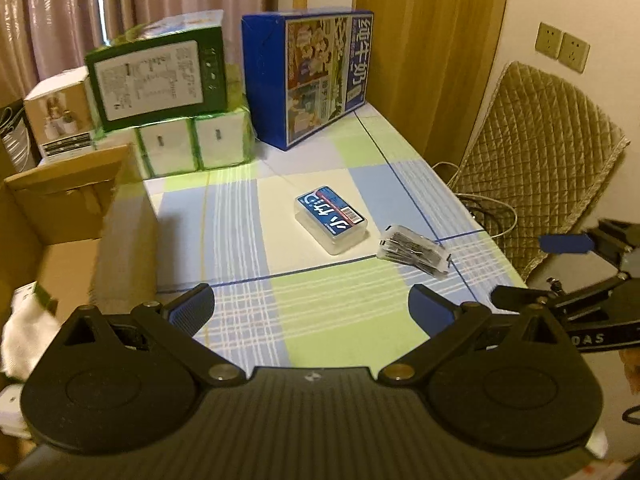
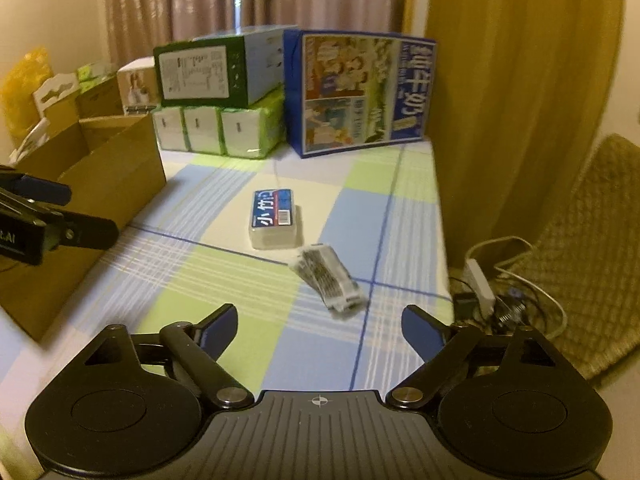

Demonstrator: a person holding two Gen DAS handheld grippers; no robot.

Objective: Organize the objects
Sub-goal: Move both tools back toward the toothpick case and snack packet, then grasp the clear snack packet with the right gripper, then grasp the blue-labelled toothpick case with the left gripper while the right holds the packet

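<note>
Both claws gape wide and empty: the left gripper [image 1: 311,307] and right gripper [image 2: 319,326] hover over the table's [image 1: 248,220] near edge. The blue-labelled box [image 1: 331,220] sits mid-table, the clear packet [image 1: 414,250] (dark contents) beside it, toward the right edge.

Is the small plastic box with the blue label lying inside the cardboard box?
No, the small plastic box lies on the checked tablecloth, apart from the cardboard box.

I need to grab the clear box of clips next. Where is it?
The clear box of clips lies on the checked tablecloth, ahead of the right gripper, just near-right of the blue-labelled box.
</note>
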